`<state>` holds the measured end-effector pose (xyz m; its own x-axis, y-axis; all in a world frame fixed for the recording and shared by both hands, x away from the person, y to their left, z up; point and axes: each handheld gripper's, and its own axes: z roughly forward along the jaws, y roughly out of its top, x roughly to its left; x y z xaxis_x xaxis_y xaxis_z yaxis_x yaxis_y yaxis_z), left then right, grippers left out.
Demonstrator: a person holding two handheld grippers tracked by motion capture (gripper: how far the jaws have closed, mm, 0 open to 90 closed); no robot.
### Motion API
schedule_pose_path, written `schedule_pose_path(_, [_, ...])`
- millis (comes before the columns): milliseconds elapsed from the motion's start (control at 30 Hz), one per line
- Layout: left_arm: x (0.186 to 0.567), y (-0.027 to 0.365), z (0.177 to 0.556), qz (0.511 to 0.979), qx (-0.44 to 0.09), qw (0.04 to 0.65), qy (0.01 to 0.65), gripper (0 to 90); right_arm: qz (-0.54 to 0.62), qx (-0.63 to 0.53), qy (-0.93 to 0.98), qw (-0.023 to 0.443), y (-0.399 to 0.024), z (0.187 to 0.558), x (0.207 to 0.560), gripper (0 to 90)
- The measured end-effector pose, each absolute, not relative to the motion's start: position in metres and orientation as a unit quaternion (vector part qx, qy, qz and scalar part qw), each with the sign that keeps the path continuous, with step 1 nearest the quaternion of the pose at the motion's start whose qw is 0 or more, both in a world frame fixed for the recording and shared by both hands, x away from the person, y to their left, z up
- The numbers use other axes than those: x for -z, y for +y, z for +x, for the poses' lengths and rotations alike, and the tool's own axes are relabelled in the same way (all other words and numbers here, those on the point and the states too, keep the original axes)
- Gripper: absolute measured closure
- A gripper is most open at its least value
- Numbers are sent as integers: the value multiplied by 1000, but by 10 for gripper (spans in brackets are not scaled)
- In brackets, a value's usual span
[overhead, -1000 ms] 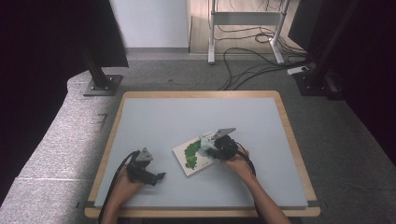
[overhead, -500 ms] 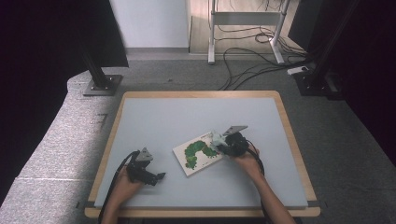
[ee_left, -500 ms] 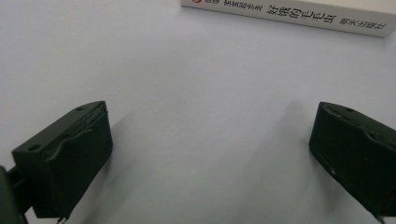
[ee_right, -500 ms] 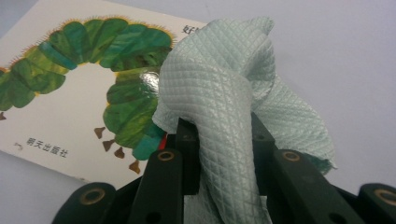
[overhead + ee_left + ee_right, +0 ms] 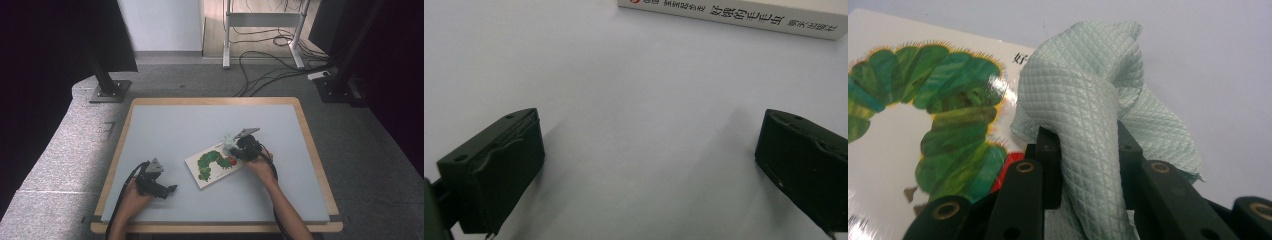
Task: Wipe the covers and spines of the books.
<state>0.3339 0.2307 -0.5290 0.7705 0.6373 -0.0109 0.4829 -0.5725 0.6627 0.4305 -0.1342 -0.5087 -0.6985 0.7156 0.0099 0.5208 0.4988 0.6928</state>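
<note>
In the left gripper view the book (image 5: pixel 729 15) is cut off at the top, so only its spine shows. There is one book (image 5: pixel 216 165) and one green cloth (image 5: pixel 1088 105) on the table (image 5: pixel 190 125). The right gripper (image 5: pixel 234 148) is clenched on the cloth at the book's far corner. The left gripper (image 5: pixel 167 190) has its jaws wide apart, holding nothing, near the book.

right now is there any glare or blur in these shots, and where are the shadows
Right gripper view: glare streaks the glossy book cover, and the near cloth and jaws look soft. Left gripper view: the open jaws cast faint shadows on the table; the book's spine text is sharp. High view: evenly lit table, dark at both sides.
</note>
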Motion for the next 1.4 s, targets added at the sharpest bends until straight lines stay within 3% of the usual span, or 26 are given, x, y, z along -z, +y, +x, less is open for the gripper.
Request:
schedule_pose_path(400, [529, 231, 334, 879, -115, 335, 319, 0, 343, -337, 864, 146, -115, 432, 507, 721])
schedule_pose_path(1400, [529, 231, 334, 879, -115, 335, 318, 0, 216, -371, 900, 81, -19, 384, 504, 719])
